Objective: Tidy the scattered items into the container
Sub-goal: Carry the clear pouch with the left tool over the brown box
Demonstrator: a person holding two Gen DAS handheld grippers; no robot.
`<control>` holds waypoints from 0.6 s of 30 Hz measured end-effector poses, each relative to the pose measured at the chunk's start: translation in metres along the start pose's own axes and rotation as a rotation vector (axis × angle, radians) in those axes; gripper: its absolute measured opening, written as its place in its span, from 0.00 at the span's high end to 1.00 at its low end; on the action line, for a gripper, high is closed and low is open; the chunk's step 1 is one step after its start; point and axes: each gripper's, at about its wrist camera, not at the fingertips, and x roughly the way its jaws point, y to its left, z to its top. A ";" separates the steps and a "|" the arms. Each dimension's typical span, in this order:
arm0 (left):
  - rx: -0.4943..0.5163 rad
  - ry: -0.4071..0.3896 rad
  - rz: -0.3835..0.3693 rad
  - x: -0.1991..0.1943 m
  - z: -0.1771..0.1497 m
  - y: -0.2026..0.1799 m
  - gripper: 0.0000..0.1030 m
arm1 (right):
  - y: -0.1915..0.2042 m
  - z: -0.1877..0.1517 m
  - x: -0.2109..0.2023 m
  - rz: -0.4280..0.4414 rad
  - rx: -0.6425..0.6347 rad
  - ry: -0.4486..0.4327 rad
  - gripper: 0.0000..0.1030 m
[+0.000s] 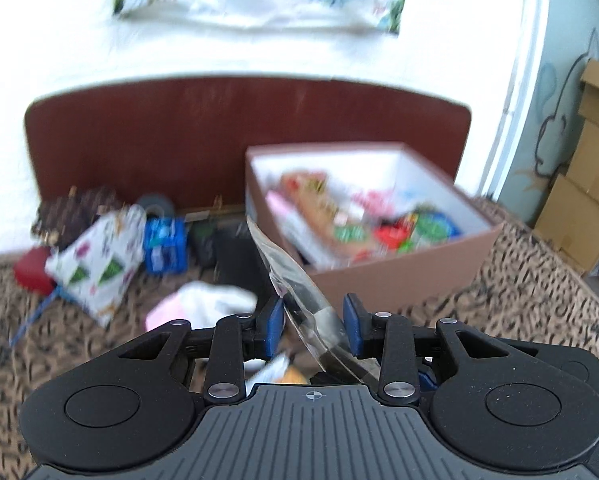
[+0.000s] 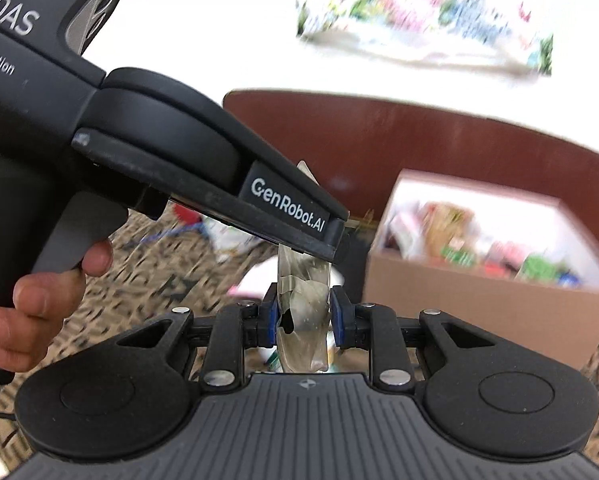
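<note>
Both my grippers clamp one clear plastic packet (image 2: 303,300): left gripper (image 1: 313,326) and right gripper (image 2: 303,314) hold it above the patterned floor, near the brown box (image 1: 399,276) of packed items.

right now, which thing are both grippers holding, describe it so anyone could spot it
Start at the brown cardboard box full of colourful packets on the patterned bedspread. Just left of it, in the air, the left gripper and right gripper both clamp one clear plastic wrapper. Unlike the printed, opaque items lying around, it is see-through and crinkled.
</note>
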 end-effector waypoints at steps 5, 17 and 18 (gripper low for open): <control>0.031 -0.072 -0.022 0.012 0.032 -0.010 0.69 | -0.021 0.023 0.008 -0.056 -0.012 -0.063 0.73; 0.003 -0.037 -0.147 0.093 0.089 -0.013 0.72 | -0.064 0.046 0.058 -0.182 -0.009 -0.089 0.78; 0.004 -0.029 -0.151 0.101 0.091 -0.011 0.72 | -0.065 0.046 0.062 -0.195 -0.013 -0.082 0.78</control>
